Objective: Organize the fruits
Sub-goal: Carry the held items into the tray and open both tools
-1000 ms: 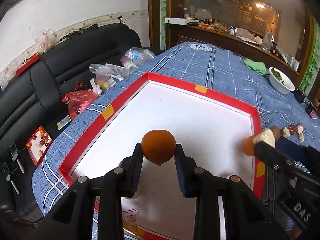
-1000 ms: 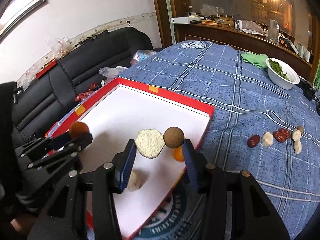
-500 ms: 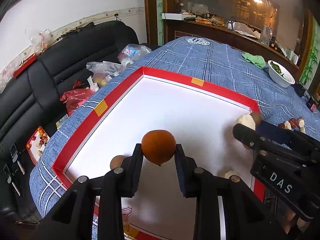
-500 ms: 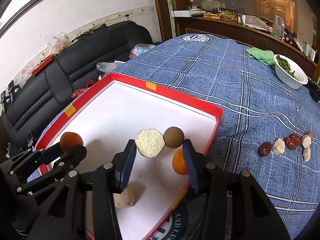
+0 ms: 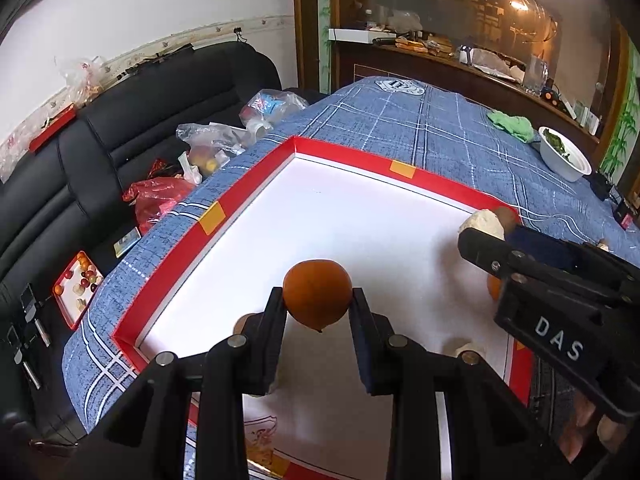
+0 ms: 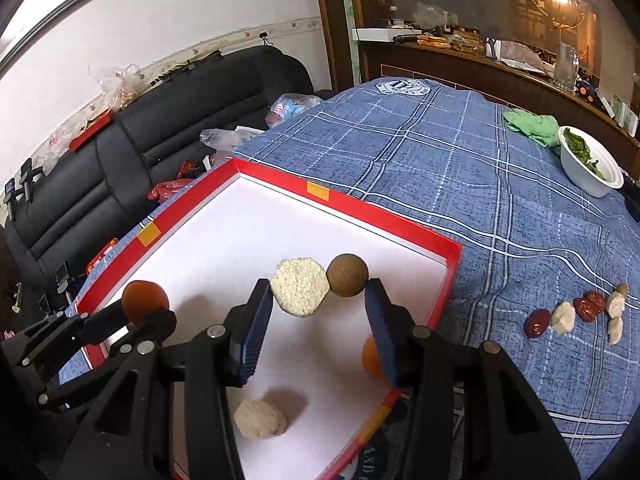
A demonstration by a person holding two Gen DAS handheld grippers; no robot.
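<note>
My left gripper (image 5: pixel 318 304) is shut on an orange (image 5: pixel 317 298), held above the near left part of a red-rimmed white tray (image 5: pixel 348 160). My right gripper (image 6: pixel 318 292) is shut on two items side by side: a pale rough piece (image 6: pixel 300 291) and a brown round fruit (image 6: pixel 347 280), above the tray (image 6: pixel 400 222). In the right wrist view the left gripper (image 6: pixel 146 312) shows at left with its orange (image 6: pixel 144 300). On the tray floor lie a pale lump (image 6: pixel 260 418) and a second orange (image 6: pixel 370 358), partly hidden by a finger.
A row of red and pale fruit pieces (image 6: pixel 576 312) lies on the blue plaid cloth (image 6: pixel 460 168) right of the tray. A white bowl of greens (image 6: pixel 588 168) and a green rag (image 6: pixel 532 124) sit far right. A black sofa (image 5: pixel 100 140) with bags stands left.
Both grippers have drifted left over the tray, still holding their fruits. The right gripper now sits nearer the tray's middle, and the lump and the orange on the tray floor show more.
</note>
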